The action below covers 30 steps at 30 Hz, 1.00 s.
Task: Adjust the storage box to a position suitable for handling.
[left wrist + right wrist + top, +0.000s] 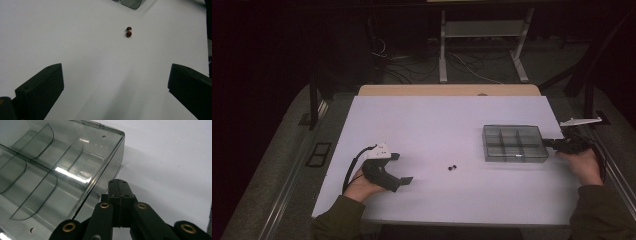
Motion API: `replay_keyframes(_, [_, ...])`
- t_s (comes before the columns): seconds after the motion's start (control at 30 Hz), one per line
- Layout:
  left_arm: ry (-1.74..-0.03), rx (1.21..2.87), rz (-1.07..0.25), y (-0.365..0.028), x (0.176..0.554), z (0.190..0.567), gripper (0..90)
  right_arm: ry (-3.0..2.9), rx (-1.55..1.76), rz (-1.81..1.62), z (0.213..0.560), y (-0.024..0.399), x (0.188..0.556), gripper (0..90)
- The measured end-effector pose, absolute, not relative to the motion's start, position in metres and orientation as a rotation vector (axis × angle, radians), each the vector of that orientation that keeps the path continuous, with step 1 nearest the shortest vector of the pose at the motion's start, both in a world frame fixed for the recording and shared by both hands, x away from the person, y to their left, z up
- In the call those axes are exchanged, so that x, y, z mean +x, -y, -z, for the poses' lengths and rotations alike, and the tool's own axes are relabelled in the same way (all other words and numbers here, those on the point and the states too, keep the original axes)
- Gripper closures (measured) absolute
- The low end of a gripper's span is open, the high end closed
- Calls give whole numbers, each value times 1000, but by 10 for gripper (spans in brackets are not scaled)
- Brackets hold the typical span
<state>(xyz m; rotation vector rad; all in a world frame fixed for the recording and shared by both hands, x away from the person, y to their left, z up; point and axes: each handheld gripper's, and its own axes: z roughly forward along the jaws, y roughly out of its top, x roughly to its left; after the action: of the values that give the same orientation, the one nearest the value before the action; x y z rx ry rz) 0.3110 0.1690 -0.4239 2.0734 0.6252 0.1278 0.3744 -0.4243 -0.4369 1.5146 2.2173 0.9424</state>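
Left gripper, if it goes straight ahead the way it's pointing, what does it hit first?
Most likely the two small dark red beads on the white table, lying just right of the midline between the open left gripper fingers. The clear box sits beyond them.

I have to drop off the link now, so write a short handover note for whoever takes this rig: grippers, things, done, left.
Left gripper: open, resting on the table, aimed at the two small dark-red beads.
Right gripper: shut, holding nothing, its tip at the side wall of the clear divided box.
Beads: on the table, touching each other, between left gripper and box.
Done: no bead visible in the box's compartments.
Left: probably picking up both beads and placing them in the box.
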Motion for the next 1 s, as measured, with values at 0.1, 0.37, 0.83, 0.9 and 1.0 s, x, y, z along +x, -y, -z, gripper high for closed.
replay_keyframes(0.1, [-625,2073,-129,-169,311,424,0,-2228,1513,-938,438,423,374,890])
replay_keyframes(0.37, [-624,2072,-131,-169,311,424,0,-2267,1508,-884,446,417,374,891])
replay_keyframes(0.83, [-624,2069,-129,-169,311,423,0,-2319,1479,-900,444,402,375,891])
replay_keyframes(0.9, [-624,2069,-129,-169,311,423,0,-2322,1475,-902,444,401,375,891])
replay_keyframes(1.0, [-625,2067,-128,-169,311,423,0,-2329,1472,-903,444,398,376,891])
